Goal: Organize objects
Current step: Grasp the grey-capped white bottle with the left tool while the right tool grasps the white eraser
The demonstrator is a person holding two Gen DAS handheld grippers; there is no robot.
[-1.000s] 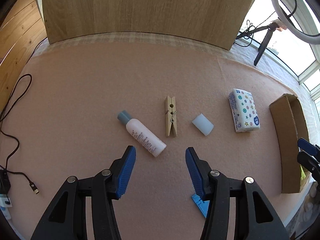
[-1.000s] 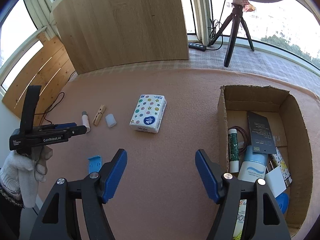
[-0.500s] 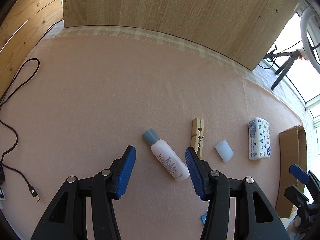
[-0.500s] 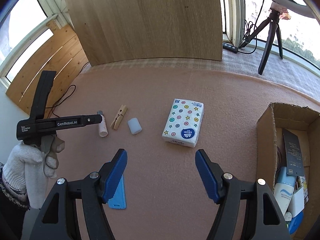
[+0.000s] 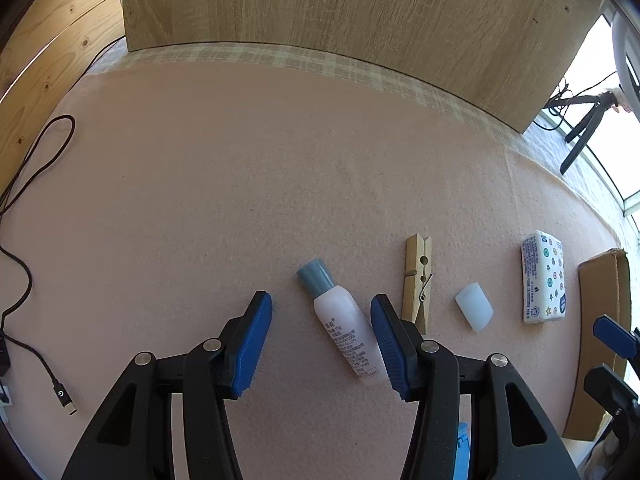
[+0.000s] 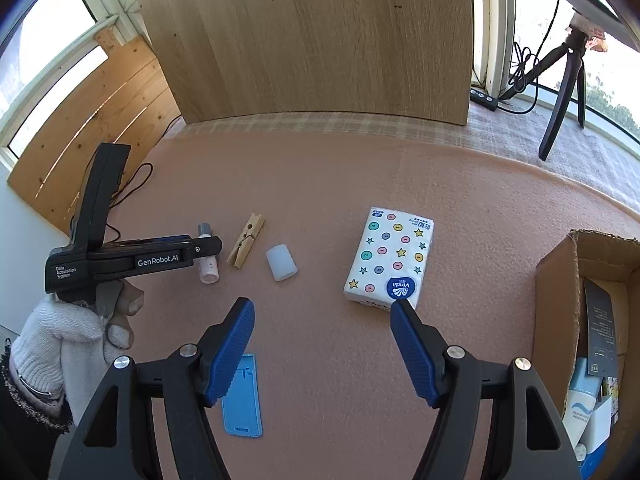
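Both grippers have slid leftward over the pink mat (image 6: 400, 168) since a second ago: the bottle (image 5: 344, 326), once ahead of the left gripper (image 5: 320, 344), now lies between its blue pads, and the box (image 6: 560, 320) has drifted to the right edge of the right wrist view.

At that right edge, the box stands open with several items inside. A white-gloved hand (image 6: 60, 332) at lower left grips the left gripper's handle, tool pointed steeply down. Its jaws stand apart, touching nothing. The right gripper (image 6: 322, 344), at bottom centre, is also apart and empty, tilted down toward the tissue pack (image 6: 390, 256), which sits right of centre. A blue card (image 6: 242, 400) lies flat under its left pad. At centre left, in a row, lie the bottle, peg (image 6: 246, 246) and white cap (image 6: 281, 262), near but apart.
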